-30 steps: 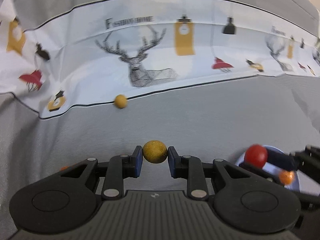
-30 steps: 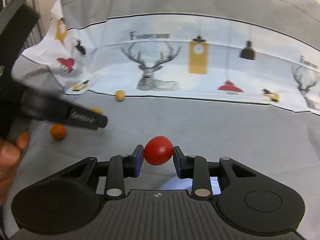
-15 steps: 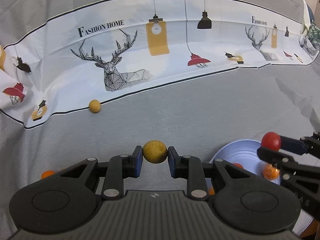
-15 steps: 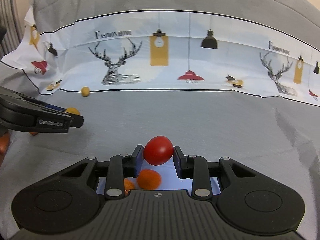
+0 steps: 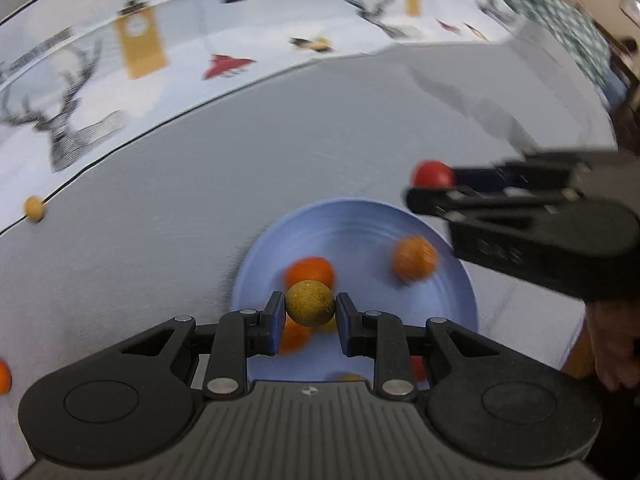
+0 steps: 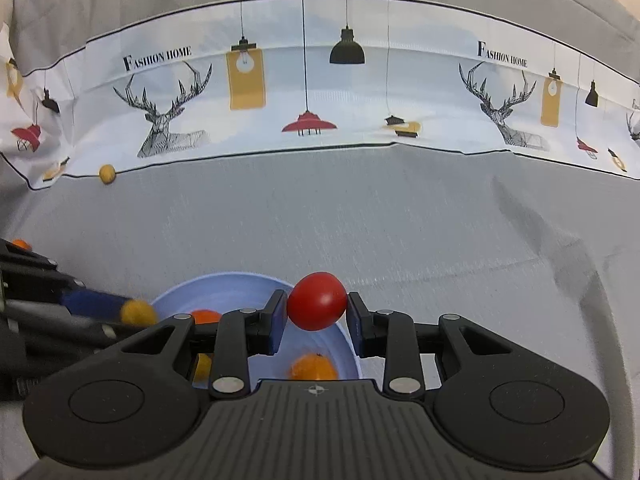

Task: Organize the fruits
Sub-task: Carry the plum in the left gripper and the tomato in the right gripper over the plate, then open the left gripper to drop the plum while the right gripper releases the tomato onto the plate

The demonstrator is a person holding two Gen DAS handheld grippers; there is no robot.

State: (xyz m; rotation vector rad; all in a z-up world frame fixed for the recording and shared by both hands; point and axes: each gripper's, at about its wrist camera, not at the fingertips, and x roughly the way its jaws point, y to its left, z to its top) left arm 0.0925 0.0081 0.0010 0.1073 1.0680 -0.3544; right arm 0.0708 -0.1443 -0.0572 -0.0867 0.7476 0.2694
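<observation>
My left gripper [image 5: 309, 320] is shut on a small brownish-yellow round fruit [image 5: 309, 302] and holds it above the near side of a light blue plate [image 5: 276, 240]. The plate holds several orange fruits, one in the middle [image 5: 310, 271] and one at its right [image 5: 414, 258]. My right gripper [image 6: 316, 318] is shut on a red tomato [image 6: 317, 301] over the plate's far right rim [image 6: 224, 284]. The tomato also shows in the left wrist view [image 5: 433, 174]. The left gripper also shows at the left of the right wrist view, with its fruit [image 6: 138, 313].
A grey cloth [image 6: 360, 208] covers the table, with a white printed cloth [image 6: 304, 92] behind. A loose yellow fruit [image 6: 107, 173] lies at the printed cloth's edge, far left. An orange fruit [image 5: 3, 376] lies on the grey cloth at the left.
Both grippers have moved over the blue plate with their fruits still held. The left view has swung right, so the plate now lies under its fingers.
</observation>
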